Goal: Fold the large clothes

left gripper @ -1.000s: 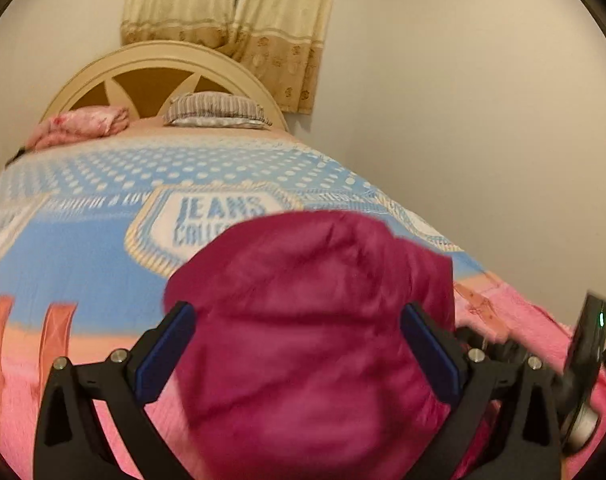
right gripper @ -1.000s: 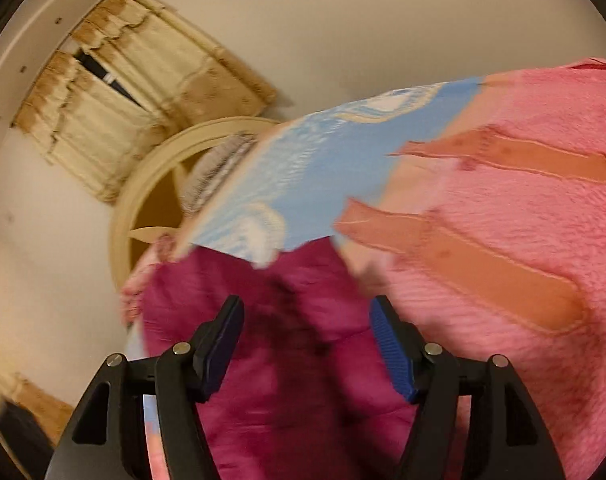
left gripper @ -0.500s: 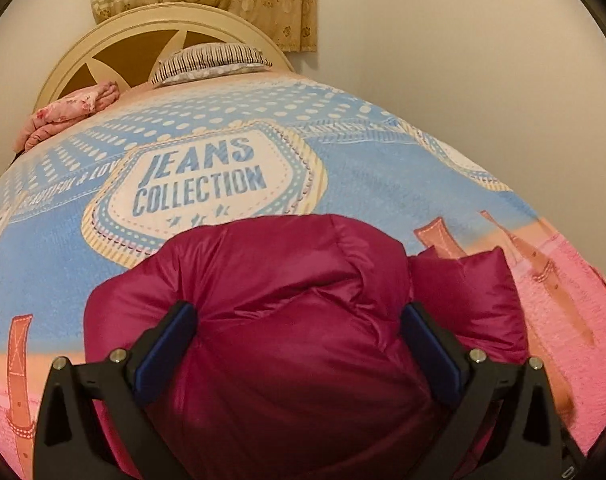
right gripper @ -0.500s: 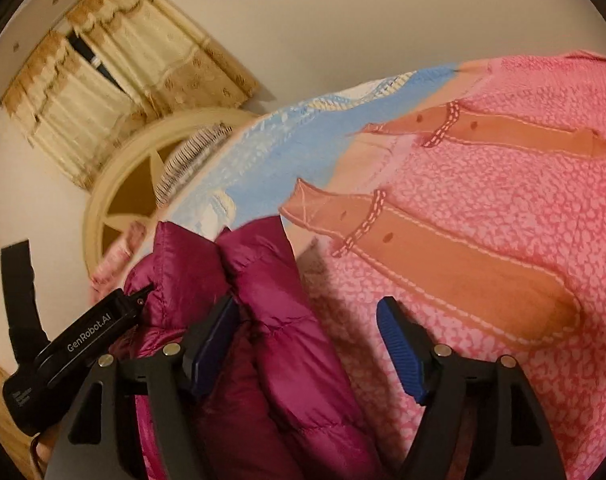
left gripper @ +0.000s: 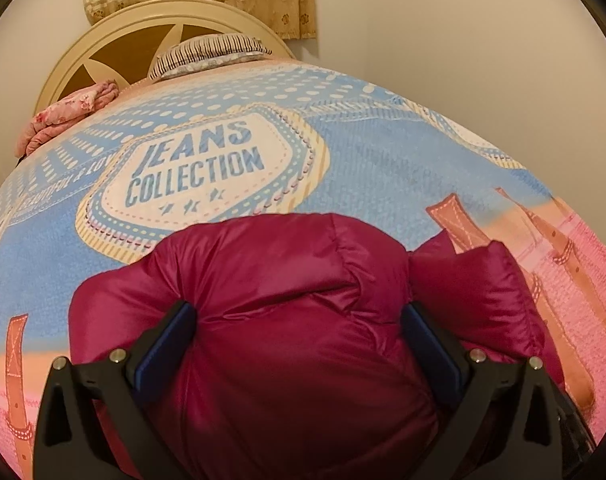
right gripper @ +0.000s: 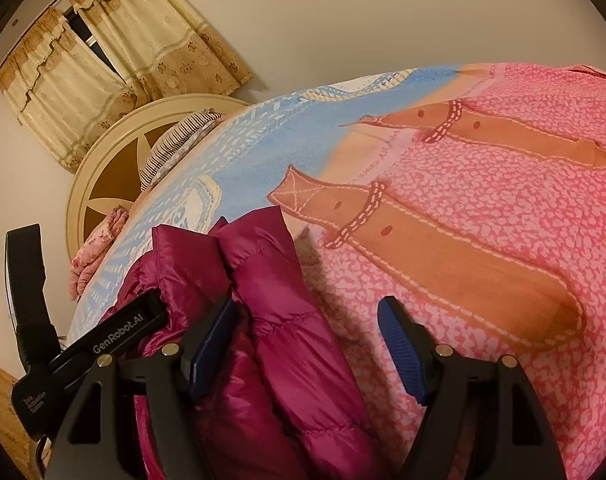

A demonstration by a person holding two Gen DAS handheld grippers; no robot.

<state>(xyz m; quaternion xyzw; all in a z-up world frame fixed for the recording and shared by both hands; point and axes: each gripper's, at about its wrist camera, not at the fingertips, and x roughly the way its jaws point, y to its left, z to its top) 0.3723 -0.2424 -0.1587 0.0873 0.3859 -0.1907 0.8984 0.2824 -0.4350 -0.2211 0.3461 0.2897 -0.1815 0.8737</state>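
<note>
A magenta puffer jacket [left gripper: 287, 304] lies bundled on the bed, near its foot. In the left wrist view my left gripper [left gripper: 297, 344] is open wide, its fingers pressed into the jacket on both sides, with padded fabric bulging between them. In the right wrist view the jacket [right gripper: 263, 312] lies at lower left. My right gripper [right gripper: 305, 344] is open; its left finger rests against the jacket's folded edge, its right finger is over bare bedspread. The left gripper's black body [right gripper: 115, 336] shows at the far left of that view.
The bed carries a blue and pink bedspread [left gripper: 343, 152] printed "JEANS COLLECTION". A striped pillow [left gripper: 211, 54] and a folded pink floral cloth [left gripper: 71, 114] lie by the cream headboard [left gripper: 115, 40]. A curtain [right gripper: 115, 64] hangs behind. A wall runs along the bed's right side.
The jacket has come down from mid-air onto the bed and settled. Both grippers have followed it down and stay open; the right one has shifted to the jacket's right edge.
</note>
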